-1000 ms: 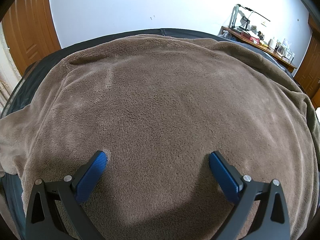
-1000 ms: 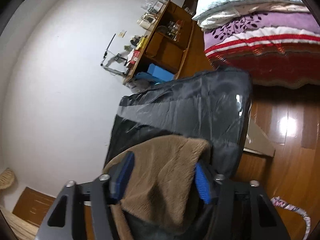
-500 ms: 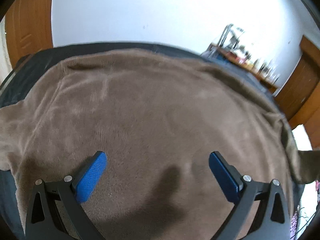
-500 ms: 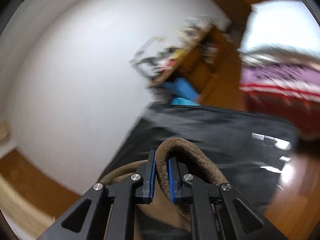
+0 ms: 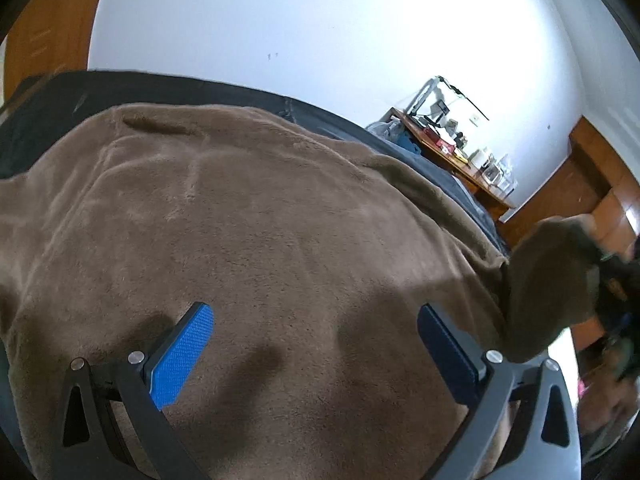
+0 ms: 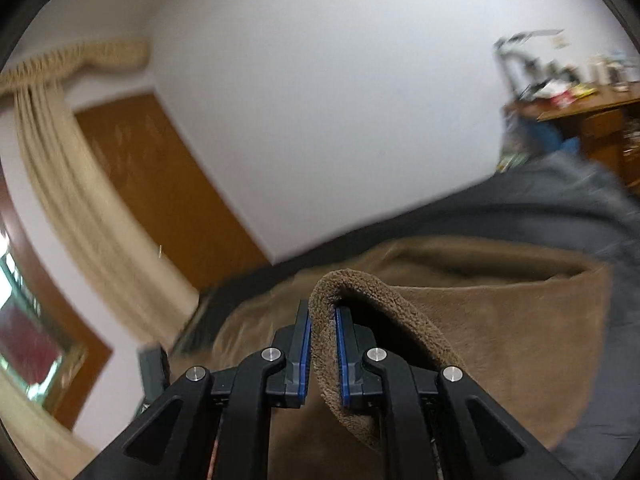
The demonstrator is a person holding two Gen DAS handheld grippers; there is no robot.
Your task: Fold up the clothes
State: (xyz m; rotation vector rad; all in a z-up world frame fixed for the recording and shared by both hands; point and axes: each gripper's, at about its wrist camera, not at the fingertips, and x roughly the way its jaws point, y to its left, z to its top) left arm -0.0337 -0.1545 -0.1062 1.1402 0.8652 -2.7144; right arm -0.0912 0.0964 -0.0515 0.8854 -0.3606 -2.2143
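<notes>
Plain brown fleece garment on dark grey cover, blue-padded claws

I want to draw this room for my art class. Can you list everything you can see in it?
Fuzzy brown fleece garment: one, brown, spread over the dark surface, one edge lifted.
Dark grey fabric-covered surface: one, dark grey, under the fleece.
Plain white wall: one, white, behind the surface.
Wooden desk with clutter: one, brown, by the wall to the right; the items on it are too small to name.
Brown wooden door panel: one, brown, left in the right wrist view.
Cream pleated curtain: one, cream, beside that panel.
Left gripper: one, black with blue pads, open above the fleece.
Right gripper: one, black with blue pads, shut on the fleece edge.
</notes>
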